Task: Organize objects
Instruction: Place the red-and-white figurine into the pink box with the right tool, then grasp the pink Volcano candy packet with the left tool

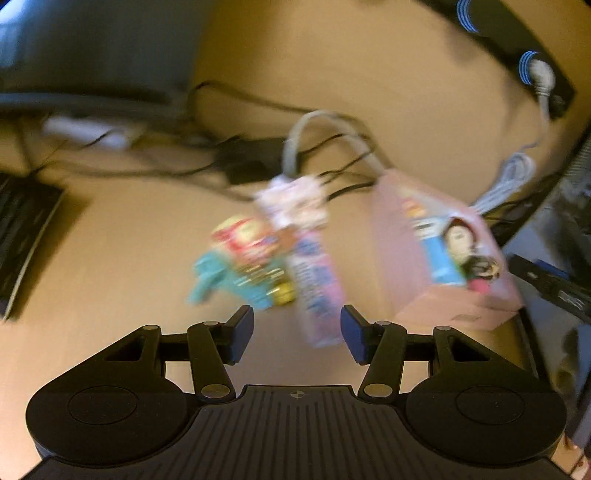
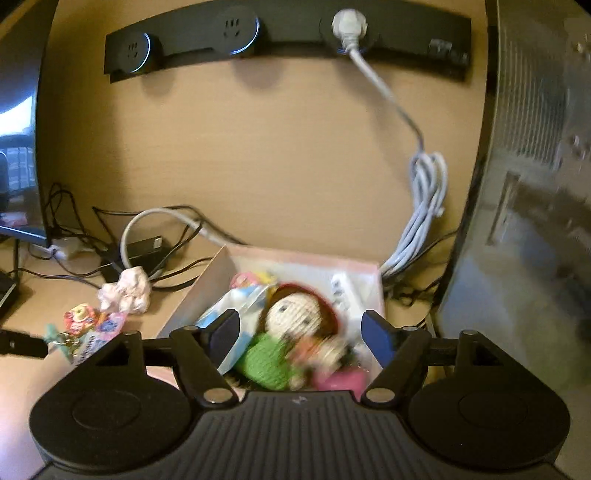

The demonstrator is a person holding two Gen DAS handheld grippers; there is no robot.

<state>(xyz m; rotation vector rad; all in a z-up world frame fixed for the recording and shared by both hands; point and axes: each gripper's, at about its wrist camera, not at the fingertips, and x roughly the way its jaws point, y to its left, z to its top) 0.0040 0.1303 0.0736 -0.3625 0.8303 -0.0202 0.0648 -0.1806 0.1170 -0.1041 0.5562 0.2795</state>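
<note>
A pink open box (image 2: pixel 369 269) sits on the wooden desk; it also shows in the left wrist view (image 1: pixel 399 251). Inside lie a crocheted doll (image 2: pixel 291 325) with a green body, a blue packet (image 2: pixel 236 325) and a white item (image 2: pixel 341 295). My right gripper (image 2: pixel 299 332) is open, right above the doll, holding nothing. My left gripper (image 1: pixel 297 332) is open just in front of a pile of small colourful packets (image 1: pixel 258 258), with a long pink packet (image 1: pixel 317 288) reaching between the fingers. A crumpled pink-white wrapper (image 2: pixel 127 290) lies beside the pile.
A black power strip (image 2: pixel 288 33) is on the back wall, with a white cable (image 2: pixel 424 199) hanging down. Black cables and an adapter (image 2: pixel 144 251) lie behind the box. A computer case (image 2: pixel 524 184) stands right. A keyboard (image 1: pixel 22 236) and monitor (image 1: pixel 92 48) are at left.
</note>
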